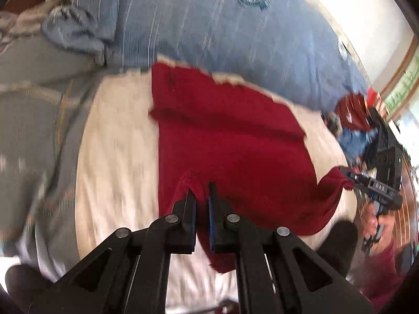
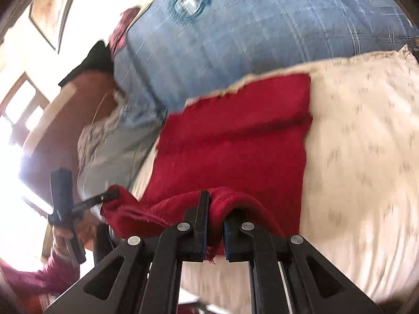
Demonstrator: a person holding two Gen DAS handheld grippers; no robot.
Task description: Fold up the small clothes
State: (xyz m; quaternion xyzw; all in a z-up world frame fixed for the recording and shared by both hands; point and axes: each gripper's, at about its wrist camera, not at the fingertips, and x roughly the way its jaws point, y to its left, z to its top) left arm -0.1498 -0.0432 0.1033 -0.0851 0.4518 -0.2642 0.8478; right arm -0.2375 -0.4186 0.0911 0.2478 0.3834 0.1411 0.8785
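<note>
A dark red cloth (image 1: 230,136) lies spread on a cream towel (image 1: 117,157) on the bed; it also shows in the right wrist view (image 2: 235,141). My left gripper (image 1: 201,193) is shut on the cloth's near left corner and lifts it. My right gripper (image 2: 216,206) is shut on the near right corner, bunched between its fingers. In the left wrist view the right gripper (image 1: 345,175) shows at the right pinching the lifted corner. In the right wrist view the left gripper (image 2: 108,196) shows at the left on the other corner. The near edge hangs between them.
A blue patterned bedspread (image 1: 204,31) covers the bed beyond the towel (image 2: 361,157). A crumpled blue cloth (image 1: 76,31) lies far left. A pile of red and blue clothes (image 1: 353,123) sits at the right edge. A bright window (image 2: 15,136) is at the left.
</note>
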